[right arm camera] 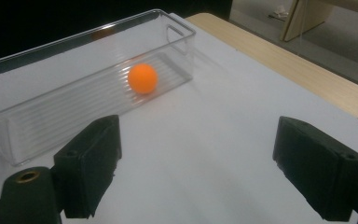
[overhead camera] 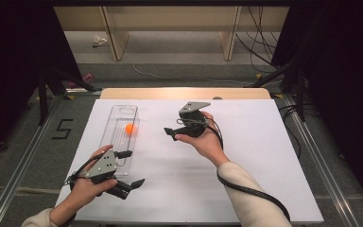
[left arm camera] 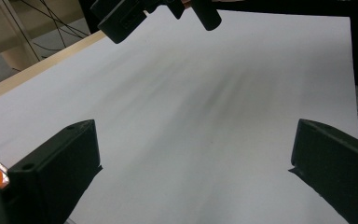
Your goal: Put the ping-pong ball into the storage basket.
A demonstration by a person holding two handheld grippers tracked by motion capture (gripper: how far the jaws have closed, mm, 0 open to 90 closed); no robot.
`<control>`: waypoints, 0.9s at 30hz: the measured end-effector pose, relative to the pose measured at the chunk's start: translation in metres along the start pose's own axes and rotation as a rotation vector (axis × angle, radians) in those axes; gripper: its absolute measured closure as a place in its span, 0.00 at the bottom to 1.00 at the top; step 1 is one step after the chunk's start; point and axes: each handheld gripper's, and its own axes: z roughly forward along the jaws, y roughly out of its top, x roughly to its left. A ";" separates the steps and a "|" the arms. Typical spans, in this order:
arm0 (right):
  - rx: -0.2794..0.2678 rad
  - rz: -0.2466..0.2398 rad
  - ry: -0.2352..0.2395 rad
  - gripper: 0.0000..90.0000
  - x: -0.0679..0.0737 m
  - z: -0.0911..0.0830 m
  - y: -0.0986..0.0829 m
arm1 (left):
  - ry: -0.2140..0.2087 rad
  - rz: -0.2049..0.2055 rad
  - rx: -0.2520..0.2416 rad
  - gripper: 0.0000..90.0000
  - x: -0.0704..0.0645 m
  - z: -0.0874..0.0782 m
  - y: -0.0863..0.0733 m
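An orange ball [right arm camera: 142,78] lies inside a clear tray [right arm camera: 37,116] at the table's left. The right gripper [overhead camera: 178,131] hovers beside it, jaws wide apart and empty. The left gripper [overhead camera: 128,168], also gaping and empty, sits near the tray's close end on the white sheet [overhead camera: 246,161].

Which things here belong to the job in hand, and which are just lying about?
In the job:
orange ball, inside the clear bin
clear bin
left gripper, open
right gripper, open

Lying about:
cables on the floor beyond the table
small litter on the floor
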 end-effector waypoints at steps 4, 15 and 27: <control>0.000 0.010 -0.012 0.18 -0.004 -0.008 -0.007 | 0.001 -0.002 0.000 0.01 0.000 0.000 0.000; 0.006 0.030 -0.038 0.18 -0.012 -0.028 -0.023 | 0.001 -0.002 0.002 0.01 0.000 0.000 0.000; 0.004 0.052 -0.059 0.18 -0.018 -0.043 -0.036 | 0.004 -0.003 0.000 0.01 0.000 0.000 0.000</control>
